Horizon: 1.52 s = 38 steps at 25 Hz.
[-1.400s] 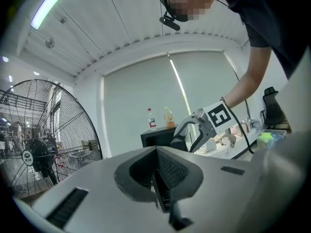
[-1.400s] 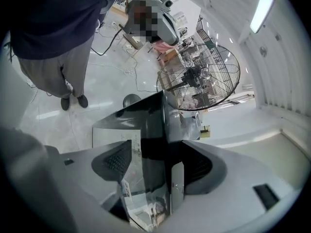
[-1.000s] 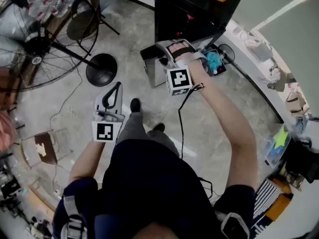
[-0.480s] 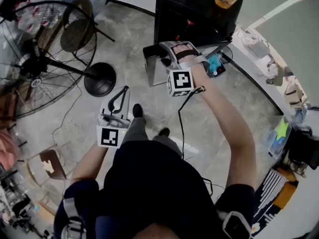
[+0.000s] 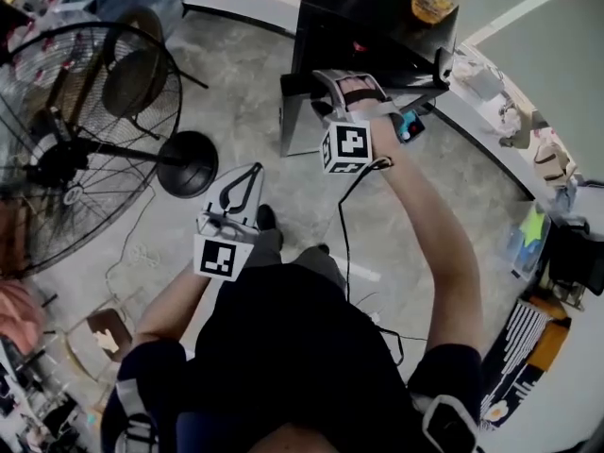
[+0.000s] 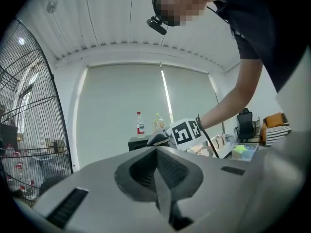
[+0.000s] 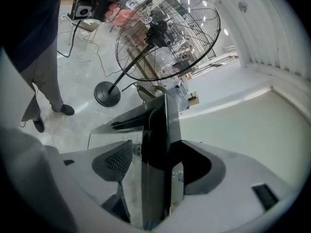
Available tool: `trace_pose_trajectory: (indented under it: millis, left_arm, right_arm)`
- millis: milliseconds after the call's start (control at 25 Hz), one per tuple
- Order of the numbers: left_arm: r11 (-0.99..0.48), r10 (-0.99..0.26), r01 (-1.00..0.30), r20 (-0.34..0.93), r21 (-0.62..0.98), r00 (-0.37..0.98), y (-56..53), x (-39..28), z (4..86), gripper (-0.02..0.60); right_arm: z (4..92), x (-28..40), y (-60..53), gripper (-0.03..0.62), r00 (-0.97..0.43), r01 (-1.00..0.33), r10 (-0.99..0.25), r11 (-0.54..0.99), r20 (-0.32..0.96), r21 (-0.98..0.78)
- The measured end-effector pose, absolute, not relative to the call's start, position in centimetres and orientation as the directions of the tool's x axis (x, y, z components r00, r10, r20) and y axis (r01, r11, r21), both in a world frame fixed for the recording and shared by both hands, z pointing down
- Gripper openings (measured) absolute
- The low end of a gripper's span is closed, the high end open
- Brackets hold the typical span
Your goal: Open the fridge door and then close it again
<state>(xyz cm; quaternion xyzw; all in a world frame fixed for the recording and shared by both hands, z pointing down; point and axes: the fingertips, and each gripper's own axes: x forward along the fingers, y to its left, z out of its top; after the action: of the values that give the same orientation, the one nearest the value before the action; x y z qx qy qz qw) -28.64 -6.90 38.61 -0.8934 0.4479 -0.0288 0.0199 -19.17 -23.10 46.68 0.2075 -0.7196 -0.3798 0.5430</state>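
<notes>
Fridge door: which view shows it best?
Right gripper view: the door is close up, its edge clamped in the right gripper. Head view shows it small, standing open from the fridge. Left gripper view shows only the distant fridge; the door can't be made out.

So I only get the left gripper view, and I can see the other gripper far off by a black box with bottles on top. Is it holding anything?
Observer: Yes. The right gripper view shows the right gripper shut on the edge of the fridge door.
Visitor: Is the door open, then?
Observer: Partly. In the head view it stands swung out from the front of the black fridge.
Visitor: And what is under my gripper?
Observer: In the head view the left gripper hangs over the grey floor, just beside the fan's round base, not touching it.
</notes>
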Motion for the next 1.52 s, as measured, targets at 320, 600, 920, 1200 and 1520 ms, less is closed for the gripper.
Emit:
trace_pose_trajectory:
  millis: [320,600,920,1200,1520]
  left_arm:
    - [-0.642,-0.767,-0.765,0.024,-0.051,0.641,-10.1,-29.0,38.9,0.023]
    - [-0.644,-0.763,-0.756,0.032,-0.117,0.645,-12.3,-28.3,39.0,0.023]
    - [-0.601,-0.799,-0.799,0.029,-0.024,0.6,-14.2,-28.3,38.8,0.023]
    - [-0.602,-0.798,-0.797,0.03,-0.04,0.602,-15.3,-28.1,38.7,0.023]
    - [-0.591,-0.807,-0.807,0.04,-0.024,0.59,-16.4,-28.6,39.2,0.023]
  right_arm:
    - [46.7,-19.4,-27.2,0.328,-0.261,0.041,-0.745,0.627,0.614,0.778]
    - [46.7,-18.9,-30.7,0.328,-0.234,-0.016,-0.764,0.621,0.601,0.783]
    - [46.6,-18.4,-34.1,0.327,-0.195,-0.065,-0.782,0.612,0.592,0.788]
    - [46.6,-17.7,-36.6,0.326,-0.156,-0.11,-0.795,0.603,0.586,0.79]
    - [46.9,-16.8,-39.0,0.327,-0.104,-0.154,-0.811,0.585,0.575,0.796]
